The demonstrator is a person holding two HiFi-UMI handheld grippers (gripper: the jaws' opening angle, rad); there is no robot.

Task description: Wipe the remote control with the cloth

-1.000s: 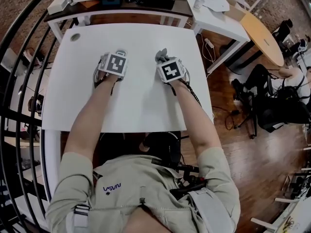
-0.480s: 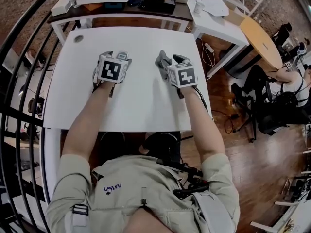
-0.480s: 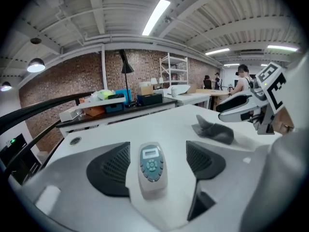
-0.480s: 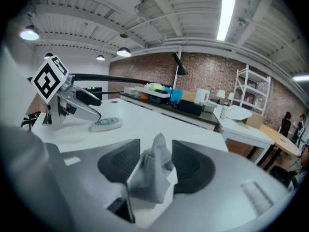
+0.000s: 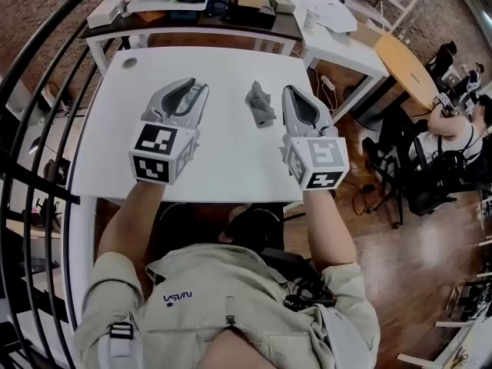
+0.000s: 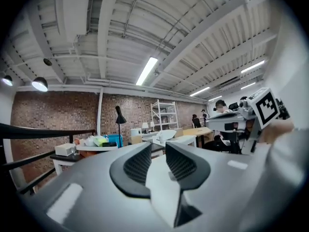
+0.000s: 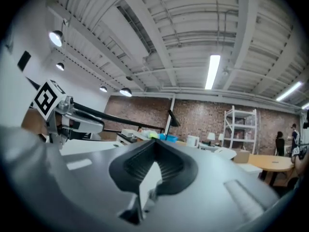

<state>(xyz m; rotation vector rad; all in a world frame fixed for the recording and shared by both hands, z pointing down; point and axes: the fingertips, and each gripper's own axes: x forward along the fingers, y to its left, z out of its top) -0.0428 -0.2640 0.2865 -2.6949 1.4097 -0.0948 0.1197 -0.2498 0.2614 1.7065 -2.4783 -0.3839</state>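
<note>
Two grippers hang above a white table. The left gripper's jaws have just been closing and stand a narrow gap apart, with nothing between them. The right gripper's jaws have just closed and meet, empty. No view lets the remote be made out. The grey cloth lies crumpled on the table between the grippers. Beyond are a cluttered desk, a wood floor and a brick wall.

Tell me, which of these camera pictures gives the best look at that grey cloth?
The head view: the grey cloth lies crumpled on the white table, in plain sight. The left and right gripper views look level across the room at brick wall and ceiling; neither clearly shows the cloth.
</note>
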